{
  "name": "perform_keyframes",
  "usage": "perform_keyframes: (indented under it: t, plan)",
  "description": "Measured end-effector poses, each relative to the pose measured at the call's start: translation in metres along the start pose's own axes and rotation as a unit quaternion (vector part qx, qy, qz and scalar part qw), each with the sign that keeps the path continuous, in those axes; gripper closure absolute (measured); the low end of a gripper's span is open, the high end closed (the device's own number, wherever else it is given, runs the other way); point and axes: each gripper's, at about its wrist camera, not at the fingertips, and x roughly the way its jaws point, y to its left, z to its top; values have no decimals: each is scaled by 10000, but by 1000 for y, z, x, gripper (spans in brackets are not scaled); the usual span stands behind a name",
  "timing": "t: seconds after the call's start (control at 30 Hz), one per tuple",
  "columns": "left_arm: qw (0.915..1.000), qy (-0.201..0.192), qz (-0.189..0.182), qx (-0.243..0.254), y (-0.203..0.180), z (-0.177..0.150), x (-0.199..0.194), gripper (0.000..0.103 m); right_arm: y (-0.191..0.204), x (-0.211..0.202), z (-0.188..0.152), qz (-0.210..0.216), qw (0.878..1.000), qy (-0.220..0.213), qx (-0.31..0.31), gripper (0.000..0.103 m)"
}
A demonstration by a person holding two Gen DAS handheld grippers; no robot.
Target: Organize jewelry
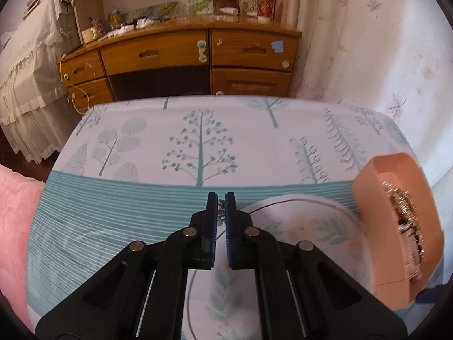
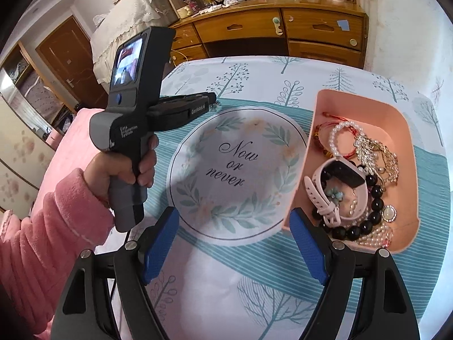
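A pink tray [image 2: 402, 119] at the table's right holds a pile of jewelry: a pink-strapped watch [image 2: 337, 189], a pearl bracelet [image 2: 337, 138], black beads [image 2: 365, 223], a rhinestone piece [image 2: 368, 147] and red cords. The tray also shows at the right edge of the left wrist view [image 1: 368, 187]. My left gripper [image 1: 221, 201] is shut on a small silvery piece of jewelry [image 1: 221, 212], low over the tablecloth left of the tray. In the right wrist view the left gripper [image 2: 212, 97] sits beyond the round print. My right gripper [image 2: 235, 240] is open and empty, its right finger beside the tray's near corner.
The table has a tree-print cloth with a round "Now or never" print [image 2: 235, 167]. A wooden dresser [image 1: 198, 53] stands behind the table. A white curtain [image 1: 382, 42] hangs at right, a lace-covered piece of furniture [image 1: 31, 65] at left. A pink sleeve [image 2: 51, 240] holds the left tool.
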Motion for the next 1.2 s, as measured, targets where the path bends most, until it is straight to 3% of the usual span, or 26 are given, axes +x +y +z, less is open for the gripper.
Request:
perform_keyframes:
  t: [0.1, 0.3, 0.5, 0.67, 0.77, 0.8, 0.83, 0.9, 1.03, 1.2]
  plan:
    - [9999, -104, -105, 39, -12, 6, -13, 100, -1, -7, -6, 133, 9999, -22, 11, 22]
    - [9945, -305, -947, 335, -62, 16, -47, 100, -8, -16, -23, 314, 9992, -157, 168, 22]
    - [9788, -391, -1795, 904, -121, 14, -72, 100, -25, -31, -42, 256, 9973, -331, 607, 22]
    - [9673, -103, -2288, 1087, -154, 5, -79, 99, -39, -46, -58, -47, 9921, -657, 1063, 22]
    - [9687, 152, -2193, 1156, -158, 3, -90, 92, -42, -59, -69, -405, 9854, -842, 1423, 22]
    - [9692, 157, -2166, 1158, -156, 3, -96, 79, -42, -65, -73, -492, 9828, -909, 1530, 22]
    - [9701, 157, -2147, 1120, -151, 1, -107, 55, -40, -70, -77, -575, 9806, -967, 1606, 22]
    - [9726, 233, -2111, 950, -134, -3, -122, 29, -33, -84, -85, -806, 9772, -1052, 1657, 22]
    - [9809, 875, -1647, 547, -93, -28, -165, 30, -8, -109, -108, -1516, 9681, -785, 1834, 22]
    - [9841, 1417, -924, 541, -45, -88, -215, 30, 25, -139, -162, -1319, 9516, -497, 2731, 11]
